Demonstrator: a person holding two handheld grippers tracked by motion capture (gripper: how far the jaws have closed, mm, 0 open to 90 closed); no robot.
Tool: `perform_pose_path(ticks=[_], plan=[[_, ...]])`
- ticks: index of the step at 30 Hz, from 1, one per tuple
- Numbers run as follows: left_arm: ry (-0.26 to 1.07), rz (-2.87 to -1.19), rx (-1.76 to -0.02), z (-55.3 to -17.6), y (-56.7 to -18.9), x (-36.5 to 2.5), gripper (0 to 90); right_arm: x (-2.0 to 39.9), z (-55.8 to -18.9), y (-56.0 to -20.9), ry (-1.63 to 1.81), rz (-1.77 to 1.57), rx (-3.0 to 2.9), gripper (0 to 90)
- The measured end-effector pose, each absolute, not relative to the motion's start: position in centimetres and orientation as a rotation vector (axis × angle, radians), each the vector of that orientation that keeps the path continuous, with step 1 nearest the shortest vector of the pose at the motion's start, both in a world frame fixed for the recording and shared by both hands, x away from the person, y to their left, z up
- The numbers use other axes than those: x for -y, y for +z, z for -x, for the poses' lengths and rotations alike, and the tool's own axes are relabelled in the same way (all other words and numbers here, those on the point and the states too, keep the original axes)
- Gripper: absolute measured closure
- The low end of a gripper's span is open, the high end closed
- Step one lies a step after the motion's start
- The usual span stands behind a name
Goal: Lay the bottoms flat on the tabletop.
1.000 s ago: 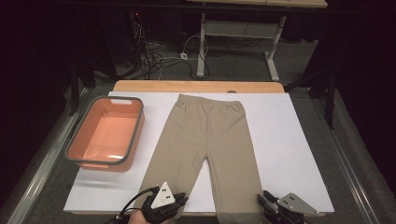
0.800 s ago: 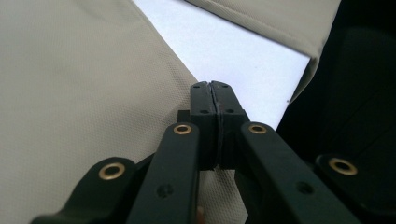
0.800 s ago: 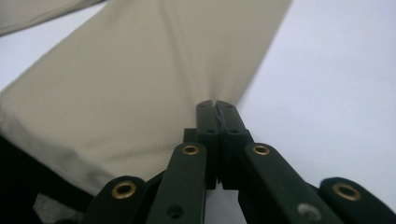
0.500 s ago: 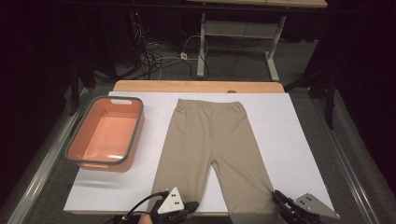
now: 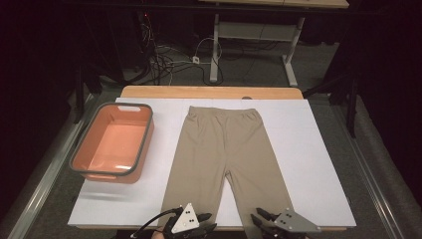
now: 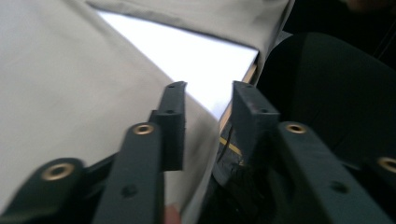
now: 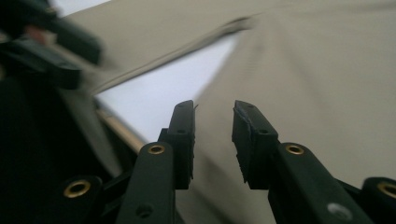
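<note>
Tan pants (image 5: 224, 149) lie flat on the white board (image 5: 308, 164), waistband far, both legs pointing toward the near edge. My left gripper (image 5: 208, 222) sits at the left leg's hem. In the left gripper view its jaws (image 6: 210, 88) have just been opening and stand apart above the cloth (image 6: 70, 84), with nothing between them. My right gripper (image 5: 258, 216) is at the right leg's hem. Its jaws (image 7: 215, 105) have also just been opening and hover open over the tan cloth (image 7: 327, 84), gripping nothing.
An orange basin (image 5: 143, 142) with a grey rim stands on the board's left side. The board's near edge runs just below both grippers. Beyond the table lie a dark floor, cables and a desk frame (image 5: 249, 35).
The right gripper swung right, then came back left to the right leg's hem. The left gripper drifted a little to the right. The pants lie as before.
</note>
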State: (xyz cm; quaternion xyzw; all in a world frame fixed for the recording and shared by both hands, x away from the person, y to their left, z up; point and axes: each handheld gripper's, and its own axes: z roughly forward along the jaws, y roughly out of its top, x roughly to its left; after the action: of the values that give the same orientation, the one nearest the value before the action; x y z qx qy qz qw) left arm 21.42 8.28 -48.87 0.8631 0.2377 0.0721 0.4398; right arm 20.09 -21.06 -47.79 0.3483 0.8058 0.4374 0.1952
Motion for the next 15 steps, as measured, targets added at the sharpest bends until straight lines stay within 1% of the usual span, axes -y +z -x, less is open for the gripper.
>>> perform_pose_path(ticks=[5,9,11,12,14,15], plan=[[0.194,-2.172,-0.571,-21.6,-49.6,-7.7,61.4,18.7,-20.3,-48.7,1.192,-0.926,-2.328,67.7],[0.209,-2.17,-0.558,-21.6,-49.7,-7.6,62.9,18.2,-20.4,-49.2,1.115,-0.905,-2.335,74.0],[0.221,-2.163,-0.573,-21.7,-49.8,-7.7,70.6,18.3,-20.5,-49.3,1.113,-0.91,-2.321,80.4],[0.22,-2.162,-0.58,-21.8,-49.8,-7.8,75.1,18.3,-20.5,-49.3,1.104,-0.909,-2.316,86.2],[0.193,-2.16,-0.584,-22.1,-49.8,-7.9,82.5,18.3,-20.4,-49.3,1.1,-0.899,-2.313,89.2],[0.159,-2.154,-0.59,-22.4,-49.8,-8.1,84.2,18.3,-20.5,-49.3,1.099,-0.898,-2.314,89.6]])
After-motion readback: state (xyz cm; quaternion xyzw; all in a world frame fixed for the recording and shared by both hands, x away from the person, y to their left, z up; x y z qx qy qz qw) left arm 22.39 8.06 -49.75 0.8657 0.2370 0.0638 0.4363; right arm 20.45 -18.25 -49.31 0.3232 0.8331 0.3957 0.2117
